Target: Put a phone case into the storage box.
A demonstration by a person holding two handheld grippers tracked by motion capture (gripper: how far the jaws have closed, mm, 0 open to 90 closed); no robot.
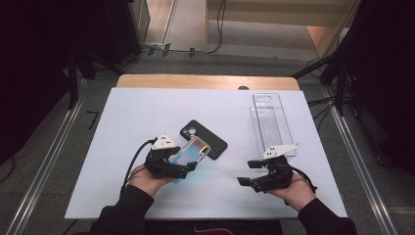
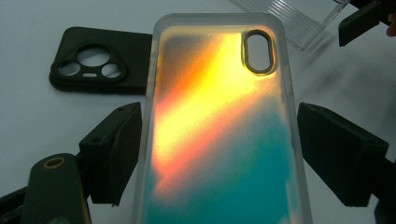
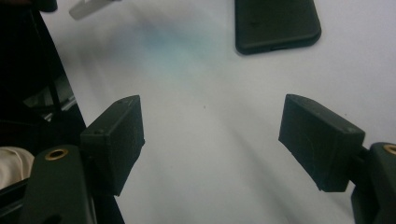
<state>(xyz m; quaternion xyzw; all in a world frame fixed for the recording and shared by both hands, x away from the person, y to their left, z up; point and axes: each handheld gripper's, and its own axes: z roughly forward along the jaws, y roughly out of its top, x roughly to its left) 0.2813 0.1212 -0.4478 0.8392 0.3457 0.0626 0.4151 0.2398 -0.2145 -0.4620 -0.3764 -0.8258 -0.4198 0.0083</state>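
High view: my left gripper (image 1: 188,165) holds the iridescent phone case (image 1: 192,151) near the middle of the white surface (image 1: 137,112), a little toward the near edge, its far end lying across a corner of the black phone case (image 1: 204,138). In the left gripper view the iridescent case (image 2: 219,126) sits lengthwise between my jaws; the left pad meets its frosted rim, the right pad stands right at the other rim, so I judge it clamped across its width, lightly. My right gripper (image 1: 253,172) hangs nearer the right edge with its jaws spread and nothing between them; the right gripper view has bare white surface between the pads (image 3: 116,140) and the black case (image 3: 277,24) further off. Step in hand, as I read it: carrying the iridescent case, mid-handling. Next move likely calls for a firm hold on the slick rims and clearance over the black case, with my free gripper ready to steady one end. A clear plastic tray (image 1: 270,123) lies along the far right edge. Surface is a white sheet on a wooden table (image 1: 205,81); grey floor with metal rails and cables around, dark stands at both sides.
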